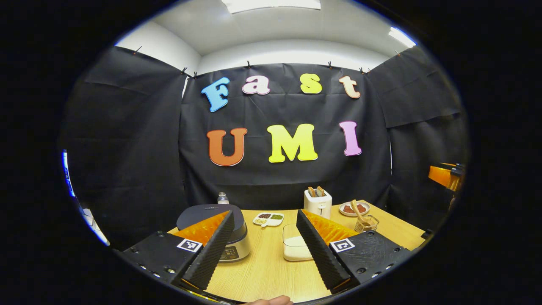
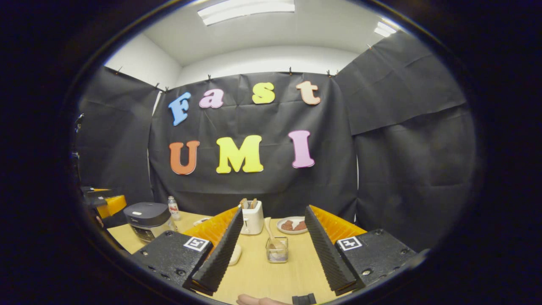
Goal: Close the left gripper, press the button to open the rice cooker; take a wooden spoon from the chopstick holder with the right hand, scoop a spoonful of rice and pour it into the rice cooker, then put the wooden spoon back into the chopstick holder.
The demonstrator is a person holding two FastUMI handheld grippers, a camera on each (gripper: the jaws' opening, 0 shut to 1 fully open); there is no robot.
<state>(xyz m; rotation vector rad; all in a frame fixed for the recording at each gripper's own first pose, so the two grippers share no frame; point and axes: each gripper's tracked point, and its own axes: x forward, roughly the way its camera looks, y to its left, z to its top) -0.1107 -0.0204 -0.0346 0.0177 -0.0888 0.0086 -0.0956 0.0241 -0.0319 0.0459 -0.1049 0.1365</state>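
Hovering above the wooden table (image 1: 262,271), both grippers — left gripper (image 1: 264,220), right gripper (image 2: 274,218) — gape wide; rice cooker (image 1: 220,231) lid down at near left, wooden spoon (image 2: 270,232) upright in the chopstick holder (image 2: 277,250) — right, farther back.

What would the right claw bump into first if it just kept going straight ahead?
Probably the chopstick holder with the wooden spoon in it: it sits between the open right claw fingers, dead ahead. Depth is hard to judge.

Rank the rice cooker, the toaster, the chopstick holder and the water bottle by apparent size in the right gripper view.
1. Rice cooker
2. Toaster
3. Chopstick holder, though it stands nearer the camera, which may flatter it
4. Water bottle
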